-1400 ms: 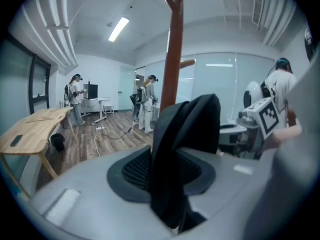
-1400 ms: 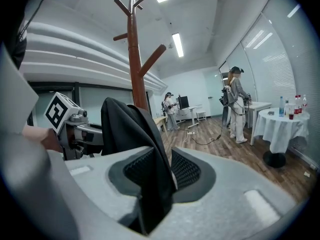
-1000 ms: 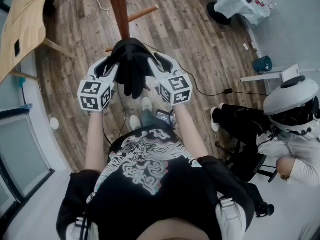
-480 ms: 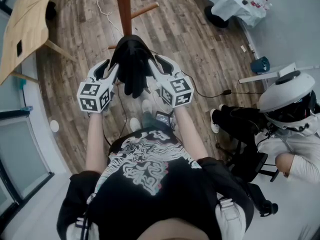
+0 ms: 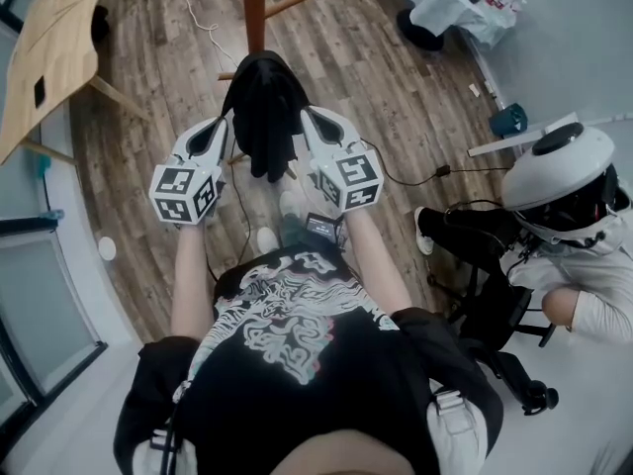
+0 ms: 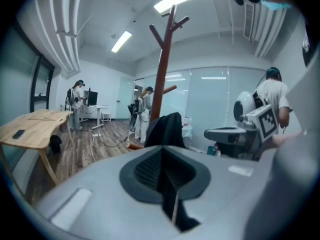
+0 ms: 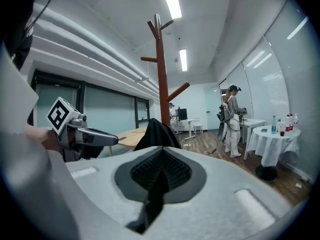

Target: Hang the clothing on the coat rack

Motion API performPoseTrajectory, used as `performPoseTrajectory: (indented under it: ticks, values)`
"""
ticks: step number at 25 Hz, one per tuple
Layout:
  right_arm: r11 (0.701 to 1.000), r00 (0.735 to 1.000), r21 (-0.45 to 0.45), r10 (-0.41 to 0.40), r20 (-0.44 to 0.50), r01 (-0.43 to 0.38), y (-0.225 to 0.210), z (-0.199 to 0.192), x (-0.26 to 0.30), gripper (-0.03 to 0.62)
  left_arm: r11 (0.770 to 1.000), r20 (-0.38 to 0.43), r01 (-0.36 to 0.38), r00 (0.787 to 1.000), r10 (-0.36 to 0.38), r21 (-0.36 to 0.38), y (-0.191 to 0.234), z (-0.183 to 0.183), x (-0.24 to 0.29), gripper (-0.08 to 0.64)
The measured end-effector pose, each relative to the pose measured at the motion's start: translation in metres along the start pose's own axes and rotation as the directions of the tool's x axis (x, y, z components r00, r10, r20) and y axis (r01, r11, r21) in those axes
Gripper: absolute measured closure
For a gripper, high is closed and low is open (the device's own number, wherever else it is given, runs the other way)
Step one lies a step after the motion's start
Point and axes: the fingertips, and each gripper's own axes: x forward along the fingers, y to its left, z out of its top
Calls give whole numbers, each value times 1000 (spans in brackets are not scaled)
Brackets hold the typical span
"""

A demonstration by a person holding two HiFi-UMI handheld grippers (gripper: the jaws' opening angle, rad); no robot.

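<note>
The black garment (image 5: 265, 117) hangs bunched in the upper centre of the head view, just below the wooden coat rack (image 5: 254, 8), whose pole runs out of the top edge. The left gripper (image 5: 220, 132) meets it from the left and the right gripper (image 5: 309, 127) from the right, level with each other. In each gripper view the jaws are pressed together with a dark strip of cloth caught in the seam. A pinch on either side probably serves to carry the weight evenly and hold the cloth clear of the floor, ready to lift over a peg. I cannot tell whether the garment already rests on the low peg beside it.
</note>
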Motion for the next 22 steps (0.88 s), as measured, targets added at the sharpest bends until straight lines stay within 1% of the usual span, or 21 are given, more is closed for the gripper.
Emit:
performPoseTrajectory:
  ticks: [2,4,6,9,11,13,15,16,17,20,22]
  values:
    - [1000,1000,-5,-11,3,11,9,0,-8,594,1000,12,13,1000,-12,-8,-3,-2,-9,571]
    - [1000,1000,-8,-21,4,21,19,-1,-16,594,999,24,24,999,-23,-47,-4,-7,-18,571]
    - [1000,1000,-10,-29,1,29,28,-4,-24,594,997,29,19,999,-17,-73,-5,-11,-28,571]
    - [999,999,-11,-35,1,35,38,-8,-41,594,997,28,0,1000,2,-76,-12,-16,-43,571]
    - [999,999,-4,-36,9,36,45,-9,-53,594,998,42,-7,999,10,-70,-20,-16,-56,571]
    - [998,999,38,-45,30,44,46,-7,-64,594,999,62,-16,998,19,-48,-28,-11,-67,571]
    - [991,995,120,-66,75,57,43,0,-76,594,999,76,-31,997,33,-21,-34,-8,-74,571]
    - [988,992,142,-78,100,64,43,5,-82,594,999,80,-43,996,44,-12,-36,-9,-79,571]
    - [988,989,136,-84,122,67,46,9,-87,594,998,81,-58,995,58,-8,-36,-10,-83,571]
    - [996,986,59,-69,153,61,56,20,-98,594,996,78,-93,993,93,-15,-37,-14,-96,571]
    - [997,985,51,-60,159,52,56,22,-104,594,994,87,-106,990,108,-26,-41,-11,-104,571]
